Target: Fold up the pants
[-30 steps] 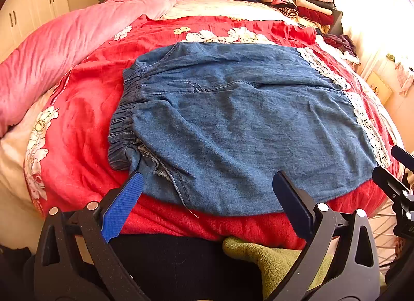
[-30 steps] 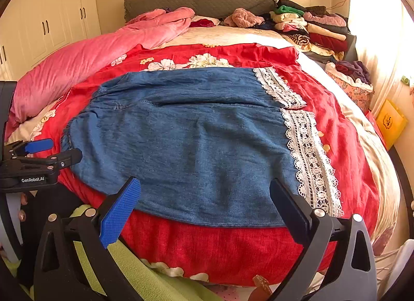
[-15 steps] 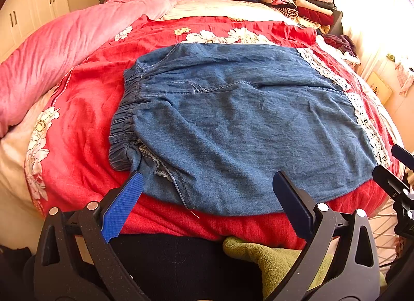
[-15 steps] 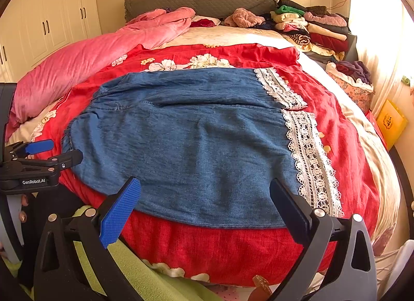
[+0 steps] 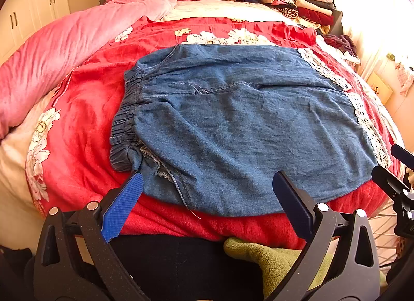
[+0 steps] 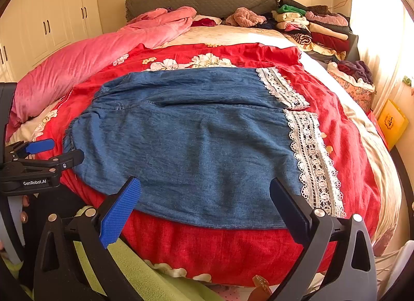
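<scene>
Blue denim pants (image 5: 245, 124) lie flat and spread wide on a red flowered bedspread (image 5: 85, 109), elastic waistband at the left, white lace hems (image 6: 310, 150) at the right. My left gripper (image 5: 207, 181) is open and empty, just short of the near edge by the waistband corner. My right gripper (image 6: 204, 187) is open and empty, above the near edge toward the lace end. Each gripper shows at the edge of the other's view: the left one (image 6: 51, 150) and the right one (image 5: 396, 169).
A pink quilt (image 5: 64, 49) lies along the bed's left side. Stacked folded clothes (image 6: 310, 26) sit at the far right by the grey headboard (image 6: 201, 0). White cupboards (image 6: 51, 21) stand at the left. Green fabric (image 5: 271, 257) lies below the bed's near edge.
</scene>
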{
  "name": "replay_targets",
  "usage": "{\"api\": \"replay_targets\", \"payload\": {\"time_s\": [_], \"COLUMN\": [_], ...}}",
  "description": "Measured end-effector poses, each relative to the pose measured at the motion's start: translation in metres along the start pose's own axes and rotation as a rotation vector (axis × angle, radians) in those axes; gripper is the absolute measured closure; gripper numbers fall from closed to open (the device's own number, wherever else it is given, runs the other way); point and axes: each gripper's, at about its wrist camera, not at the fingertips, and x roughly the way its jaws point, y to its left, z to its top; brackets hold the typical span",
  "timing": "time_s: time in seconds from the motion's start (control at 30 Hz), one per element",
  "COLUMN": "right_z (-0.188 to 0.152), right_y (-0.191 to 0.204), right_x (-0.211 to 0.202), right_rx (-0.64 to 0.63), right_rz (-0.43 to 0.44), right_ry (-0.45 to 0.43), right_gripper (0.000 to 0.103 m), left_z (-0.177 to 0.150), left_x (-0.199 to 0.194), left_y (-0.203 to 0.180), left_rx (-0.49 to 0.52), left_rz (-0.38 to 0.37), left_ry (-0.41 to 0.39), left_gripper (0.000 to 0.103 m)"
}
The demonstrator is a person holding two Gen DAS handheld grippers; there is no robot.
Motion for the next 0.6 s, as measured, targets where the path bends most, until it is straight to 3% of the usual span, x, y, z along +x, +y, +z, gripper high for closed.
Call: {"api": "replay_targets", "payload": {"time_s": [0.6], "right_z": [0.010], "right_y": [-0.001], "right_x": [0.012], "right_rx": [-0.020], "right_rz": [-0.007], "right_ry": [0.001], "right_gripper": [0.004], "left_z": [0.015], "left_x": [0.010], "left_y": [0.011], "left_rx": [-0.017], "left_rz": [0.018], "left_ry": [0.000], "left_gripper": [0.009]}}
